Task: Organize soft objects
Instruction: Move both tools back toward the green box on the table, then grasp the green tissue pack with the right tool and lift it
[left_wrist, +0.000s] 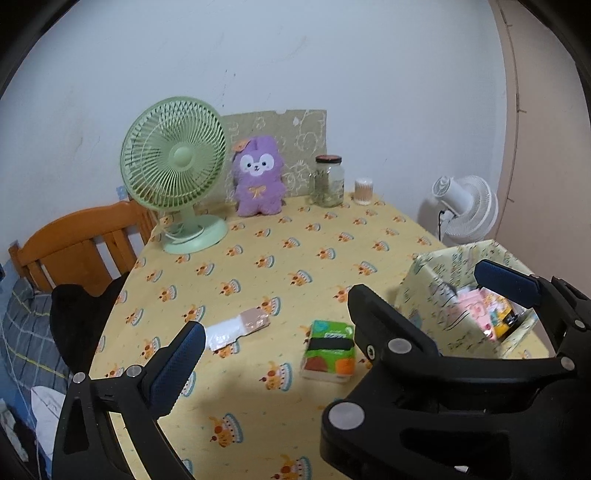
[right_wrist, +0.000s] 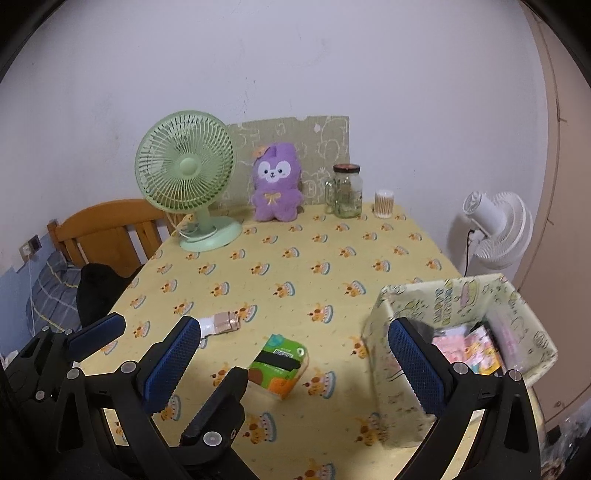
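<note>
A green tissue pack (left_wrist: 328, 350) lies on the yellow tablecloth (left_wrist: 295, 251), also in the right wrist view (right_wrist: 279, 367). A white and tan packet (left_wrist: 236, 328) lies left of it (right_wrist: 218, 323). A fabric storage box (left_wrist: 461, 295) at the right holds pink packs (right_wrist: 469, 347). A purple plush bunny (left_wrist: 258, 175) sits at the back (right_wrist: 277, 184). My left gripper (left_wrist: 273, 339) is open and empty above the tissue pack. My right gripper (right_wrist: 295, 347) is open and empty, its right finger over the box (right_wrist: 458, 332).
A green desk fan (left_wrist: 173, 166) stands back left, a glass jar (left_wrist: 328, 181) and a cotton-swab tub (left_wrist: 363, 192) back right. A white floor fan (left_wrist: 465, 206) stands beyond the table's right edge. A wooden headboard (left_wrist: 81, 240) and bedding lie left.
</note>
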